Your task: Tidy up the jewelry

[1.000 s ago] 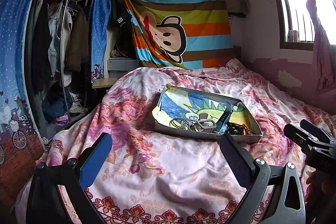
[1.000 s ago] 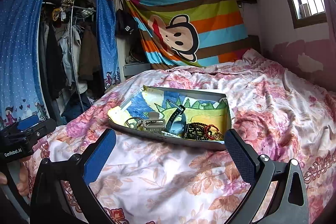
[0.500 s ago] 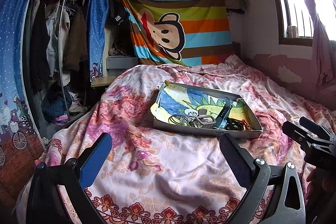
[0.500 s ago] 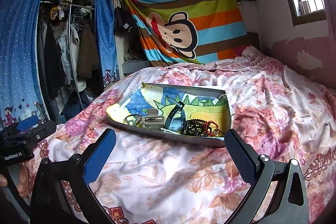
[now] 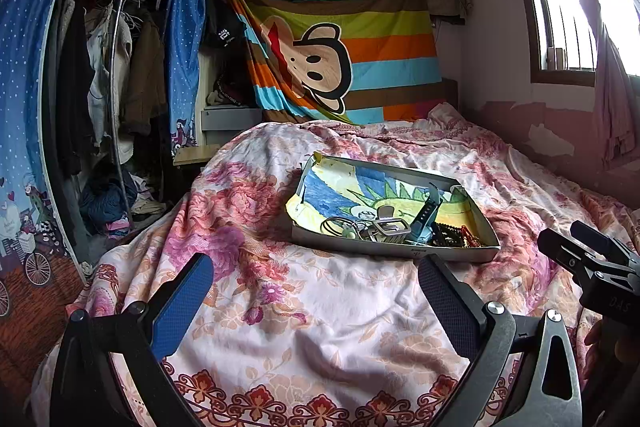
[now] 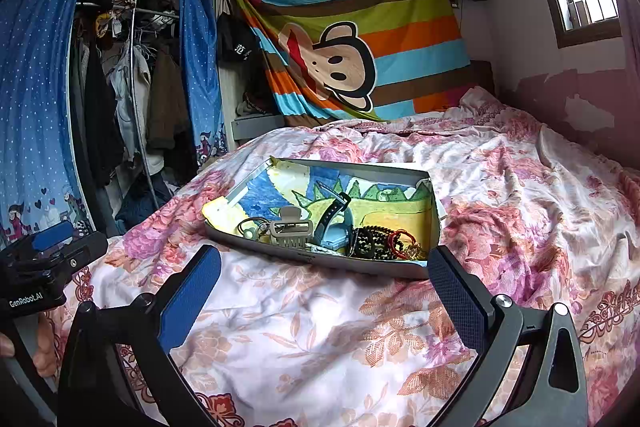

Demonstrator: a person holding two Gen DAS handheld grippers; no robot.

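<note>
A shallow grey tray (image 5: 472,251) (image 6: 384,169) lined with a child's drawing lies on the floral bedspread. At its near end lie a beige claw hair clip (image 6: 292,229) (image 5: 390,227), a blue-grey watch (image 6: 334,215) (image 5: 426,217), dark bead bracelets (image 6: 370,241) (image 5: 444,235), a red bracelet (image 6: 400,239) and thin rings (image 6: 248,225). My left gripper (image 5: 314,287) is open and empty, short of the tray. My right gripper (image 6: 326,283) is open and empty, just in front of the tray's near rim.
The floral bedspread (image 5: 300,311) (image 6: 520,211) spreads around the tray. An open wardrobe of hanging clothes (image 5: 108,87) stands at the left, past the bed's edge. A striped monkey blanket (image 5: 344,51) hangs at the head wall, and a window (image 5: 576,7) is at the right.
Both grippers have drawn back a little and tilted up; the tray sits slightly farther and higher in both views. Both stay open and empty. Nothing in the tray has moved.
</note>
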